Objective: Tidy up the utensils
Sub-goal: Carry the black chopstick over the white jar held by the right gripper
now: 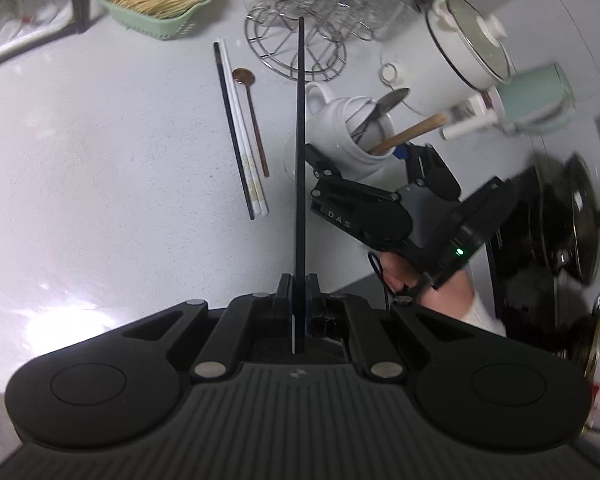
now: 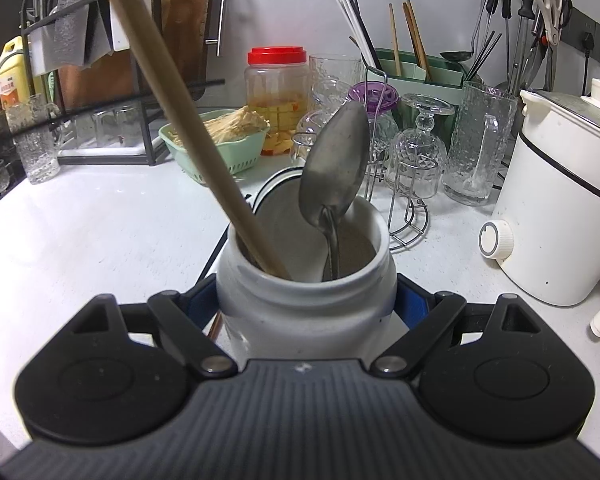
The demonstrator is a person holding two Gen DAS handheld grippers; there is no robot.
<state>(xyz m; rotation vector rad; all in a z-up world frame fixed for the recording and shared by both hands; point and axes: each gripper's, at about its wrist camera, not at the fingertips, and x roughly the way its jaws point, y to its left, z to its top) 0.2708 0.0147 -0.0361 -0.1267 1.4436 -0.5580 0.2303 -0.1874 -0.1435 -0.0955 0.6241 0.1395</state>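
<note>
My left gripper (image 1: pixel 299 286) is shut on one black chopstick (image 1: pixel 300 140), which sticks straight out ahead, high above the white counter (image 1: pixel 100 160). On the counter lie a second black chopstick (image 1: pixel 234 132), a white chopstick (image 1: pixel 242 128) and a brown spoon (image 1: pixel 252 120), side by side. To their right stands a white jar (image 1: pixel 340 120) with my right gripper (image 1: pixel 372 162) shut on its body. In the right wrist view the white jar (image 2: pixel 304 300) sits between the fingers of the right gripper (image 2: pixel 306 296). It holds a metal spoon (image 2: pixel 336 164) and a wooden handle (image 2: pixel 180 112).
Behind the jar stand a wire glass rack (image 1: pixel 300 40), a green basket (image 1: pixel 160 4), a white cooker (image 2: pixel 556 208) and a pale green kettle (image 1: pixel 536 96). Black pots (image 1: pixel 572 232) sit at the right. A green utensil holder (image 2: pixel 416 72) with chopsticks stands by the wall.
</note>
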